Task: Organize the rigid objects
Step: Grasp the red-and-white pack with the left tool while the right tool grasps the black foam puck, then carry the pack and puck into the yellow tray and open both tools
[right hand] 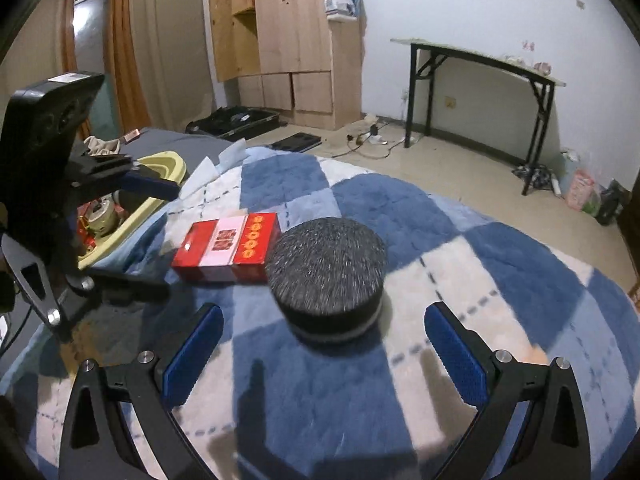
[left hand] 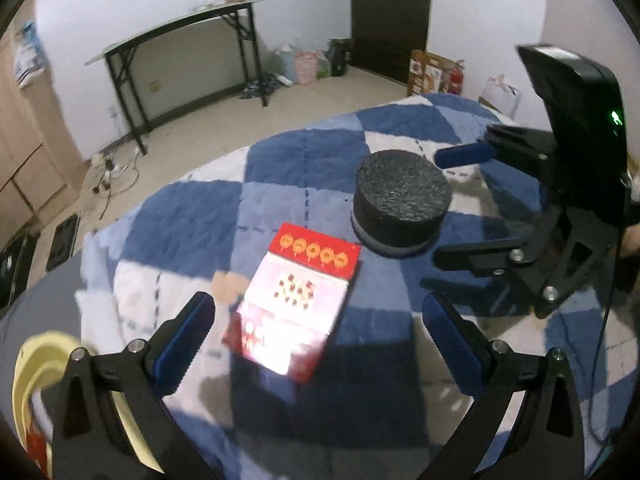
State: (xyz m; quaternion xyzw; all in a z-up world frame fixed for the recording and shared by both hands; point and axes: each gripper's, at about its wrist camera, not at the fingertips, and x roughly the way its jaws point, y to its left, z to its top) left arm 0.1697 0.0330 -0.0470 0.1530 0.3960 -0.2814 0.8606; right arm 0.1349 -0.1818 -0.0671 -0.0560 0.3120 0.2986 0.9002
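A flat red and pink box (left hand: 300,300) lies on the checked blanket, just ahead of my left gripper (left hand: 318,344), which is open and holds nothing. Beyond the box stands a black round container (left hand: 402,200) with a grey band at its base. In the right wrist view the same round container (right hand: 328,268) sits just ahead of my open right gripper (right hand: 324,356), with the red box (right hand: 228,246) touching or nearly touching its left side. The right gripper (left hand: 460,208) shows open beside the container. The left gripper (right hand: 160,236) shows open near the box.
A yellow basin (right hand: 168,162) with small items inside sits at the blanket's left edge, also seen as the basin (left hand: 36,364). The blue and white blanket (right hand: 500,264) covers the surface. A black-legged folding table (left hand: 180,40), a wooden wardrobe (right hand: 296,40) and floor cables lie beyond.
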